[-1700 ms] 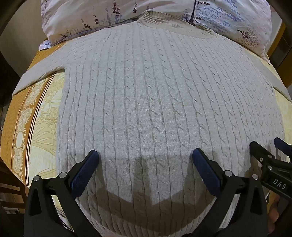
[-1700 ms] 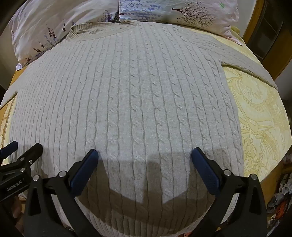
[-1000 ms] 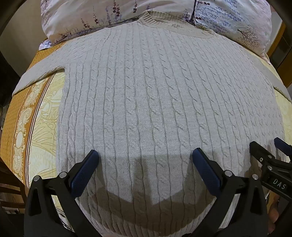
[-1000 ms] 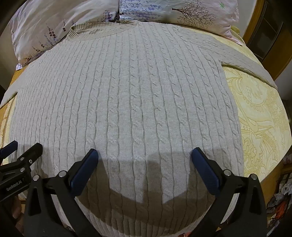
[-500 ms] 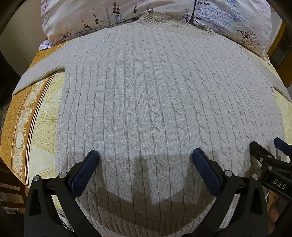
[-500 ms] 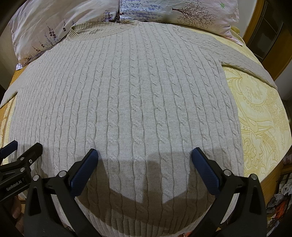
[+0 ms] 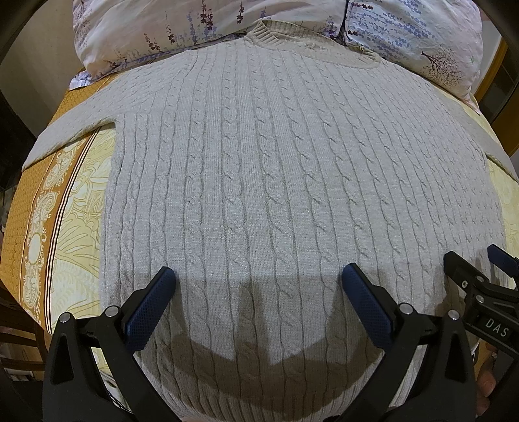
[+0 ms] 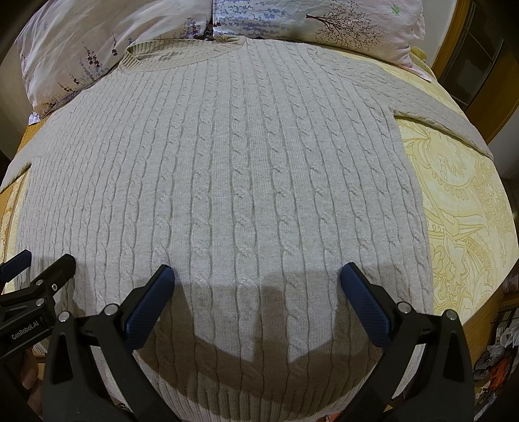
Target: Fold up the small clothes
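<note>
On the bed [image 7: 65,207], sweater [image 7: 275,181] lengthwise, collar toward pillows [image 7: 155,29], beneath both wide-spread hand-held grippers [image 7: 259,285] [image 8: 256,285].

A light grey cable-knit sweater [image 8: 246,181] lies flat across a yellow patterned bedspread [image 8: 467,227], its collar toward two floral pillows [image 8: 97,42] along the top of the frame. The right gripper [image 8: 254,276] hovers at lower centre, jaws spread wide. The left gripper [image 8: 35,269] shows at lower left.
</note>
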`<state>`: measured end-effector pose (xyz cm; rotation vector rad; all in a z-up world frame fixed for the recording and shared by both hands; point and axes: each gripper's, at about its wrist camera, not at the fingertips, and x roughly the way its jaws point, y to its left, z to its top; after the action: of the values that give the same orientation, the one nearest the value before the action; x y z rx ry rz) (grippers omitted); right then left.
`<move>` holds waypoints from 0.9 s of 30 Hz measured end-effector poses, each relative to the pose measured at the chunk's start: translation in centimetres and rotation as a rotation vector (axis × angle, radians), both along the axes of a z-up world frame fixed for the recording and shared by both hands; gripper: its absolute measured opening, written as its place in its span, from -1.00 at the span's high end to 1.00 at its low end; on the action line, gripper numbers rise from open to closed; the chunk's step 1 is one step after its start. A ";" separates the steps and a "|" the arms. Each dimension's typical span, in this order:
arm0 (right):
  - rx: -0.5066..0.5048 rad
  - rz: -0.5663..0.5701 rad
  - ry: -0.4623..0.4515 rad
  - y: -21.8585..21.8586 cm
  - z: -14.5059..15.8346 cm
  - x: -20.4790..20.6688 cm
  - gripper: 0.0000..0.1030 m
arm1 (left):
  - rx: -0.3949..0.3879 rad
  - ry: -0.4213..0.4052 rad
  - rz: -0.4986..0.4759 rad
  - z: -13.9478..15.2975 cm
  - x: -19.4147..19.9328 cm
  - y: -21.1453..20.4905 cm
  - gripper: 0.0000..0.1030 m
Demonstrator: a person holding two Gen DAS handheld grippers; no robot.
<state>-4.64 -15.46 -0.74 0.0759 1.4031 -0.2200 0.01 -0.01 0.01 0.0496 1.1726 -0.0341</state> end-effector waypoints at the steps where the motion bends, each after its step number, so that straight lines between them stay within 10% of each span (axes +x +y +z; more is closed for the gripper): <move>1: 0.000 0.000 0.000 0.0 0.0 0.0 -0.97 | 0.000 0.000 0.000 0.0 0.0 0.0 -0.97; 27: 0.001 0.009 -0.012 0.0 -0.1 -0.2 -0.97 | 0.000 -0.001 0.000 0.0 0.0 0.0 -0.97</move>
<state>-4.81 -15.48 -0.84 0.0718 1.3919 -0.2109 0.01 -0.01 0.01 0.0496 1.1717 -0.0339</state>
